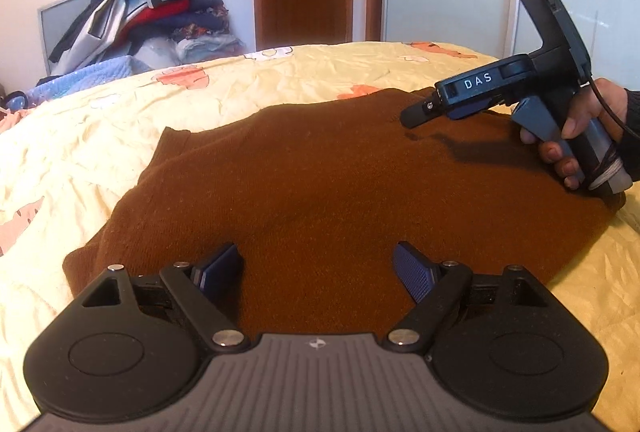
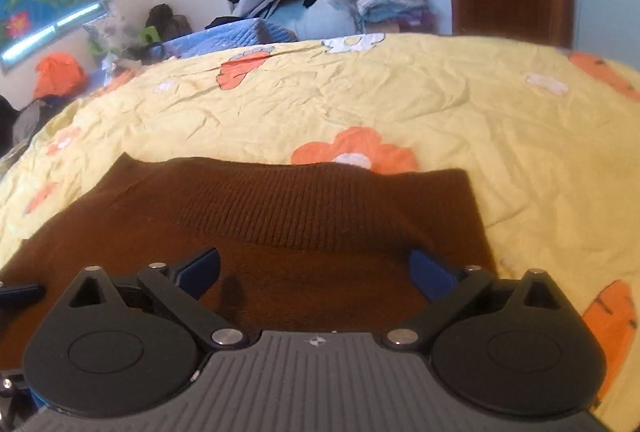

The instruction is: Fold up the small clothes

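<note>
Brown knit sweater (image 1: 320, 176) lies spread flat on the bed's yellow floral sheet (image 1: 132, 136), ribbed band (image 2: 320, 208) at its far edge in the right wrist view. I judge it soft, light and floppy, with fuzzy knit that shouldn't slip in the pads; it will sag and bunch unless I pinch it at the corners or along the ribbed edge, where the fabric is thicker. Left gripper (image 1: 318, 264) hangs over the near edge, jaws wide, nothing between them. Right gripper (image 2: 316, 268) sits just above the ribbing, jaws wide and empty too.
</note>
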`<action>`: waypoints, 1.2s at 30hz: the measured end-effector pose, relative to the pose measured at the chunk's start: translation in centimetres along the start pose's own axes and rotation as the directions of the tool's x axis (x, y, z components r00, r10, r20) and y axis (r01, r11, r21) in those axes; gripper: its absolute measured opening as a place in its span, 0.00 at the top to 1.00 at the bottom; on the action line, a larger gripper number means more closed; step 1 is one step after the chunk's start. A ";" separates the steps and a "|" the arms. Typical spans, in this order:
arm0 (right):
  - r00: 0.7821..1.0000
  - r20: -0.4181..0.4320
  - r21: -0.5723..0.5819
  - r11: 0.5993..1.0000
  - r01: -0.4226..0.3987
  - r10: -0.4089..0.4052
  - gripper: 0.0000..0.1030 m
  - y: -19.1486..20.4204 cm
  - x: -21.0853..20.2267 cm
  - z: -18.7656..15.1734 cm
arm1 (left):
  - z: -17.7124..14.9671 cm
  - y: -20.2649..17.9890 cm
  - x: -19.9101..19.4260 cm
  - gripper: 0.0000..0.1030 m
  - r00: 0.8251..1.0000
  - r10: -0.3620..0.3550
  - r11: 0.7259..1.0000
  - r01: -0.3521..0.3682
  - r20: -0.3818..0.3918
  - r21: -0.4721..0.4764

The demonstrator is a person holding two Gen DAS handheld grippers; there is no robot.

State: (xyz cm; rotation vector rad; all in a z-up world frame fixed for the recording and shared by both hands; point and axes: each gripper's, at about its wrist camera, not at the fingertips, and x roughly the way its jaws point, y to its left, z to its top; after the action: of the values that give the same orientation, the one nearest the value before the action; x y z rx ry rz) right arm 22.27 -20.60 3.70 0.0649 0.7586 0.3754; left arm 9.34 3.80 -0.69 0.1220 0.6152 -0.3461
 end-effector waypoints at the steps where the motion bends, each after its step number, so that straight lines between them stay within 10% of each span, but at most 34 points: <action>1: 0.999 0.029 0.022 0.999 0.038 -0.039 0.02 -0.3 -0.5 0.1 | -0.1 0.0 -0.1 0.17 1.000 -0.002 1.000 0.002 0.002 -0.002; 3: 0.979 0.018 0.158 0.967 0.198 -0.203 0.04 -2.0 -1.3 -0.3 | 0.1 0.1 -0.3 0.17 1.000 -0.011 1.000 0.011 0.008 -0.011; 6: 0.989 0.052 0.285 0.951 0.120 -0.140 0.08 -3.5 -3.7 -1.1 | 0.2 -0.1 -0.5 0.17 1.000 -0.003 1.000 0.003 0.009 -0.017; 13: 0.998 0.031 0.009 0.999 0.049 -0.049 0.00 2.5 -5.7 -2.9 | 2.1 -0.3 -0.2 0.17 0.999 -0.012 0.995 0.008 -0.039 -0.102; 16: 0.995 0.046 -0.125 0.987 0.098 -0.093 0.00 2.0 -4.1 -5.6 | 0.5 -1.0 -0.2 0.16 1.000 0.029 1.000 -0.029 0.004 0.003; 24: 0.993 0.004 -0.065 0.990 0.121 -0.121 0.01 3.1 -8.5 -5.1 | -0.8 2.3 -6.9 0.16 0.998 0.068 0.976 -0.067 -0.002 -0.207; 27: 0.996 0.054 0.059 0.996 0.065 -0.069 0.00 1.6 -13.7 -7.4 | -3.5 6.2 -10.2 0.16 1.000 0.017 0.888 -0.022 -0.014 -0.459; 30: 0.998 0.017 0.260 0.964 0.056 -0.062 0.00 -2.1 -16.5 -10.0 | -6.4 9.8 -10.8 0.16 0.992 -0.115 0.702 0.049 -0.045 -0.711; 36: 0.998 -0.054 0.427 0.904 -0.006 0.032 0.00 -4.9 -16.6 -12.4 | -7.1 11.0 -8.9 0.17 0.961 -0.270 0.496 0.189 0.057 -0.847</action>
State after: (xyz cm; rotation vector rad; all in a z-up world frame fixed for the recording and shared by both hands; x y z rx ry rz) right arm 4.35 -31.97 4.68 0.4770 0.8900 0.2236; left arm 2.62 18.12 -1.17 -0.9312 0.8333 -0.2626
